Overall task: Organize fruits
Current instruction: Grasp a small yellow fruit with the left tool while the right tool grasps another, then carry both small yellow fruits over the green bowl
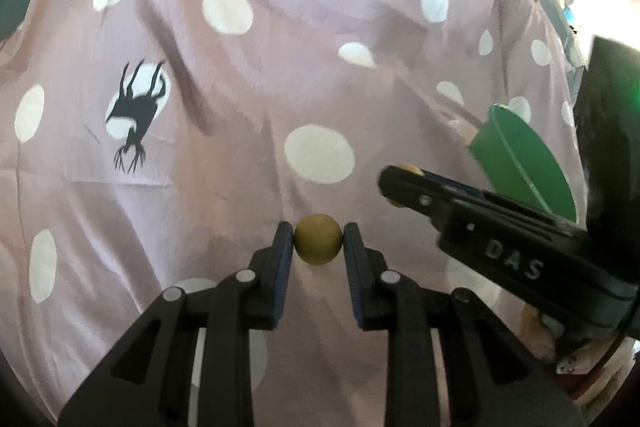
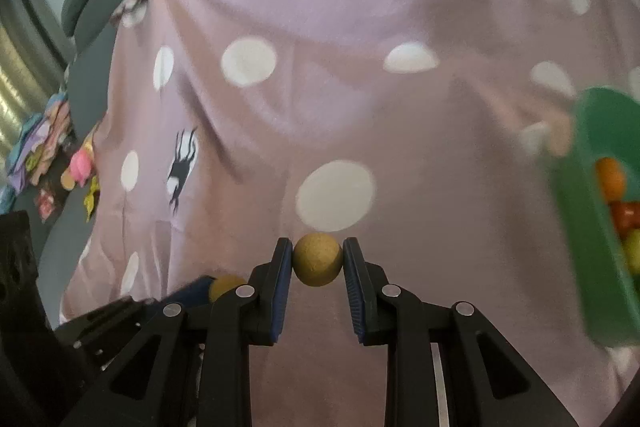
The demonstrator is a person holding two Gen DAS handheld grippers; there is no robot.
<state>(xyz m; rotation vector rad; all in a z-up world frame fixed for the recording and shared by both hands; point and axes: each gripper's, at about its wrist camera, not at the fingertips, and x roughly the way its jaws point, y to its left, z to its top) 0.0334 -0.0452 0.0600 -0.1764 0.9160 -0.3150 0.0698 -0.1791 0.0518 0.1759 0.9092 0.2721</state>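
**A:** What is each gripper carrying?

**B:** The left gripper [image 1: 319,245] pinches a small tan ball [image 1: 319,244] between its blue-lined fingers [image 1: 282,259]. The ball looks matte and faintly grainy, a round fruit of some kind, though I cannot tell which. The right gripper [image 2: 318,259] pinches a second tan ball [image 2: 318,259] of the same dull yellow-brown, its surface finely speckled like cork.

**A:** Which way do they point?

**B:** Both are near-perfect spheres, so neither shows a long axis or a stem end I can make out. Each sits right at the fingertips, the pads pressed against its left and right sides.

**A:** What lies below them?

**B:** A soft mauve bedspread [image 1: 248,155], creased and rumpled, printed with white dots and a black animal silhouette [image 1: 138,115]. Both balls are held above it, not touching the cloth.

**A:** Are the two grippers close together?

**B:** Yes, side by side. In the left wrist view the other gripper reaches in from the right with its ball's edge just peeking past the black finger.

**A:** Anything else?

**B:** A green plastic bowl [image 2: 588,227], smooth-walled, at the right edge, holding an orange fruit [image 2: 611,179], a red fruit [image 2: 625,215] and a yellow-green fruit [image 2: 633,251]. It is blurred.
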